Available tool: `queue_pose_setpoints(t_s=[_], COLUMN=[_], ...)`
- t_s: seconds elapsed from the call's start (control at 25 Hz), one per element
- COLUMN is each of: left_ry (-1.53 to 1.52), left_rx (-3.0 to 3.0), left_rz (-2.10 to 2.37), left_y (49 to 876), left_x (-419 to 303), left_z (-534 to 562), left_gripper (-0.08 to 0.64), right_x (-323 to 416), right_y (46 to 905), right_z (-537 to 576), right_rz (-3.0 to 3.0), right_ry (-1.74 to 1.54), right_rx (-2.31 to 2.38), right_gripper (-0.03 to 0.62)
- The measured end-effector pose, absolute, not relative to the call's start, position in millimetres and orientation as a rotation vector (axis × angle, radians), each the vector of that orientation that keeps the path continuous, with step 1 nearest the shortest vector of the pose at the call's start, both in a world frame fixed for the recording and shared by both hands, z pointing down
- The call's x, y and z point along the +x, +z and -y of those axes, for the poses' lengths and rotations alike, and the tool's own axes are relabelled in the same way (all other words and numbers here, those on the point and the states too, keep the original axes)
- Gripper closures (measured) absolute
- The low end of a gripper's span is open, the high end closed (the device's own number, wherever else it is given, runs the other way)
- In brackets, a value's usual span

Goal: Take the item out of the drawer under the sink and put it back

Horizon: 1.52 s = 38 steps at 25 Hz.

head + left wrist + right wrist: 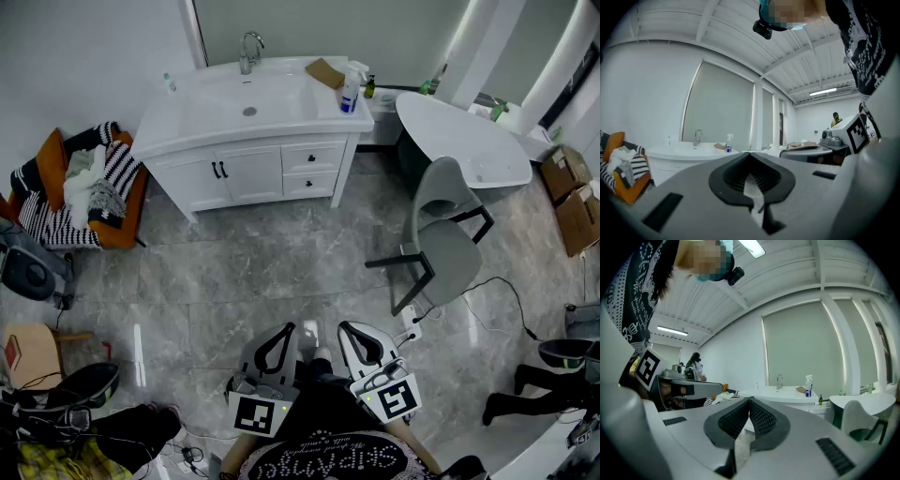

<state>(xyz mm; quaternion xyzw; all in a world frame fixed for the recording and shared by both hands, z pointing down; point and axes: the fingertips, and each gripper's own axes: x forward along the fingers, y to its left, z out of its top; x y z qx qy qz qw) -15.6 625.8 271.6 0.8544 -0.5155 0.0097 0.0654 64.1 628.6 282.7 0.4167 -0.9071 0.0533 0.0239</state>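
Closest to the lens, a dark printed top [323, 459] was seen at the bottom edge of the head view, and just ahead of it the two grippers were held side by side over the grey tiled floor [244, 272]. The left gripper [287, 330] was carried level with its jaws pressed together at the tips, and nothing was caught between them. The right gripper [346, 327] was likewise held level, its ribbed pads shut against each other and empty. Well apart from both, across the floor, the white vanity cabinet [187, 178] was set against the wall, with a basin [248, 108] and a tap [249, 52] on top. Its two drawers [314, 157] at the right were found closed, so the item could not be seen. A spray bottle [350, 92] was stood near the right end of the counter. A grey chair [441, 234] was placed to the right of the cabinet, beside a white table [459, 136].
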Motion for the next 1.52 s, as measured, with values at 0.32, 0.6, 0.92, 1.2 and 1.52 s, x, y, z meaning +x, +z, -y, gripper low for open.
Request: queue_pose_setpoints(t_s=[0.32, 0.6, 0.92, 1.2, 1.52], left_ry=[0.035, 0.033, -0.006, 0.033, 0.054], left_rx=[2.594, 2.601, 2.603, 2.564, 2.537], left_rz=[1.539, 1.527, 1.521, 1.518, 1.476], left_y=[271, 269, 273, 285, 297], left_x=[-6, 13, 50, 63, 53], left_z=[-619, -614, -616, -618, -591], left_gripper=[0.555, 0.555, 0.555, 0.555, 0.555], right_x=[76, 95, 130, 148, 139], right_y=[282, 283, 289, 294, 306], right_z=[-621, -618, -624, -630, -607], right_rz=[2.797, 2.800, 2.864, 2.873, 2.839], right_ry=[0.153, 0.146, 0.160, 0.205, 0.239], right_rx=[1.298, 1.295, 1.227, 1.215, 1.192], right_gripper=[0.574, 0.574, 0.572, 0.572, 0.572])
